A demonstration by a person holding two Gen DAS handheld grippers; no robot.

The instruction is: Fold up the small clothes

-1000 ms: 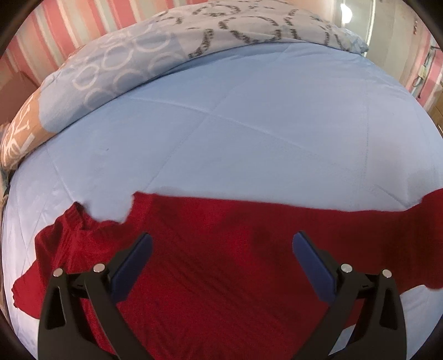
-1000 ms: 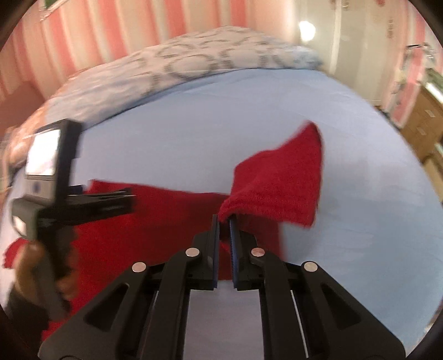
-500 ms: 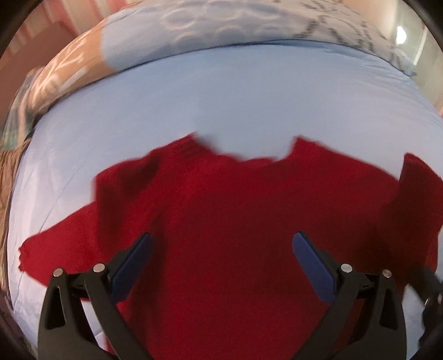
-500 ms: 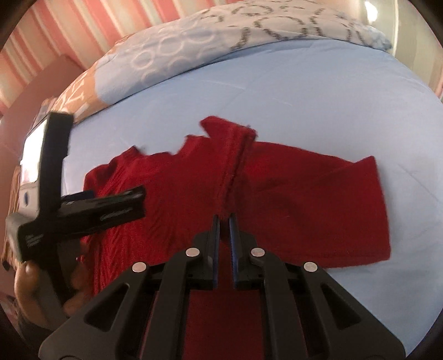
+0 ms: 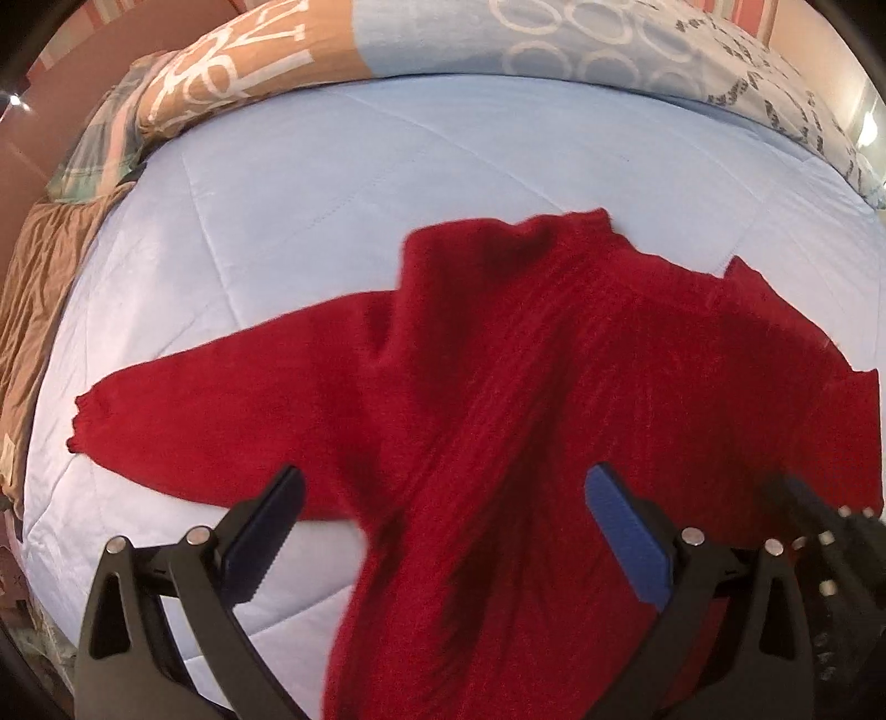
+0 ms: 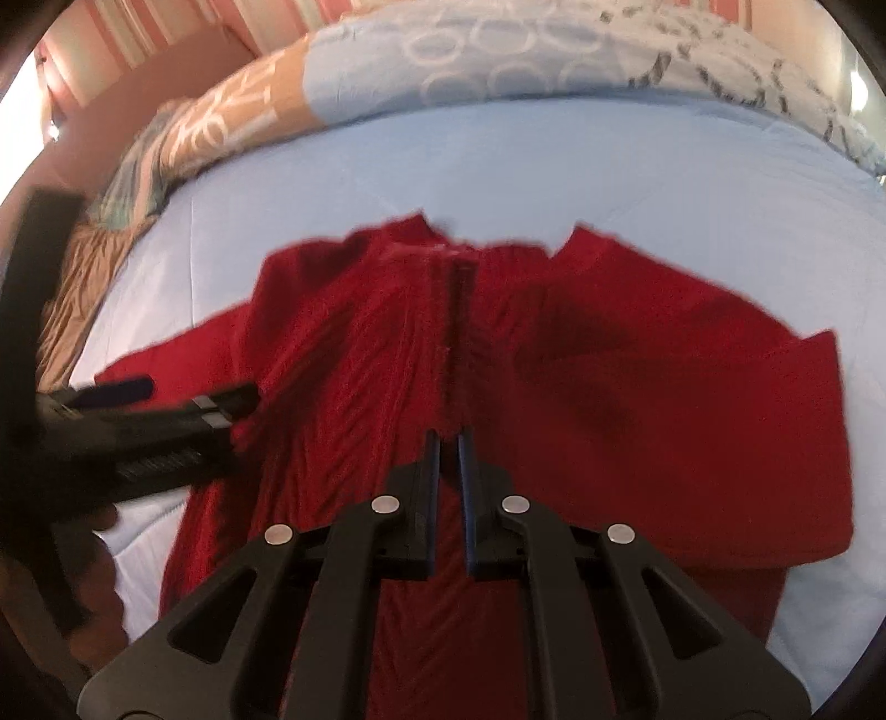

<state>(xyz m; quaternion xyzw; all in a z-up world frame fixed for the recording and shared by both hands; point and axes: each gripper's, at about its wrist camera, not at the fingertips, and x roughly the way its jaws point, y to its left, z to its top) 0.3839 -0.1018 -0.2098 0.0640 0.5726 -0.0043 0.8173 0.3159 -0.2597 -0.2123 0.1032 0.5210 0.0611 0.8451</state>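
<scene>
A red knitted sweater (image 5: 498,387) lies spread on the light blue bed cover (image 5: 360,183), collar away from me. Its left sleeve (image 5: 194,421) stretches out flat to the left. My left gripper (image 5: 443,504) hovers open above the sweater's lower body, with nothing between its fingers. In the right wrist view the right gripper (image 6: 449,443) is shut on a narrow ridge of the sweater (image 6: 609,387) that runs from its tips up to the collar. The sweater's right side lies folded over as a flat panel (image 6: 775,432). The left gripper (image 6: 183,396) shows blurred at the left, in a hand (image 6: 99,531).
A patterned blue and orange duvet (image 5: 498,50) is heaped along the far side of the bed. A brown blanket (image 5: 33,310) hangs at the left edge. Bare blue cover lies beyond the collar and left of the sleeve. A pink striped wall (image 6: 138,33) stands behind.
Both grippers have swept left across the bed. The right one carried the red sleeve from mid-air over the sweater's body. The left stayed open, and the left sleeve is now in its view.
</scene>
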